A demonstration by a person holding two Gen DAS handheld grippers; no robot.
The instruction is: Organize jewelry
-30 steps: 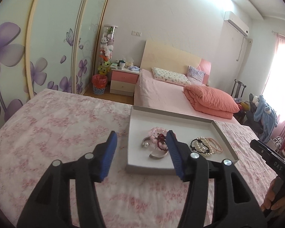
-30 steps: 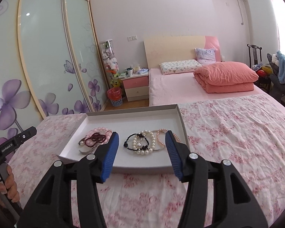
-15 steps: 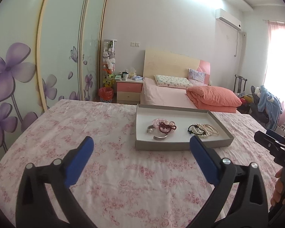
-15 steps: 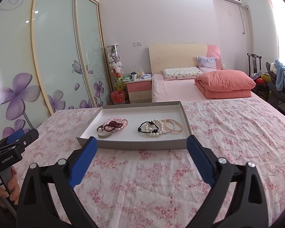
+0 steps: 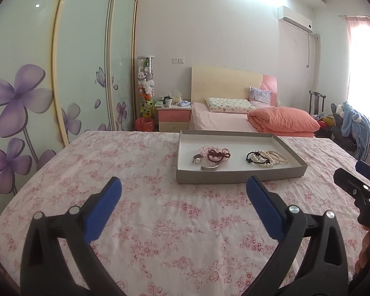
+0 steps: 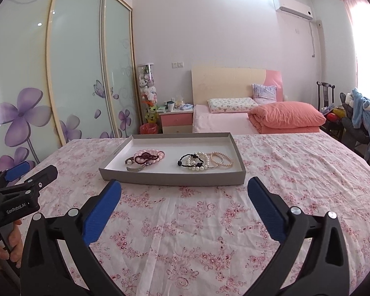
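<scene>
A shallow grey tray [image 5: 239, 174] [image 6: 170, 180] sits on the pink floral cloth. It holds two heaps of bracelets: pink beads, dark red beads and a silver bangle [image 5: 211, 156] [image 6: 145, 159] on the left, pearl, black-bead and thin bangles [image 5: 266, 158] [image 6: 204, 161] on the right. My left gripper [image 5: 183, 192] is open and empty, well short of the tray. My right gripper [image 6: 183, 193] is open and empty, just short of the tray's near wall.
The floral-covered surface [image 5: 140, 197] spreads wide around the tray. Behind it stand a pink bed [image 5: 234, 120], a nightstand [image 5: 174, 118] and glass wardrobe doors [image 5: 81, 74]. Each gripper shows at the edge of the other's view [image 5: 357, 185] [image 6: 19, 187].
Both grippers have opened wide and pulled back from the tray toward the near edge. The bracelets lie in the tray as before.
</scene>
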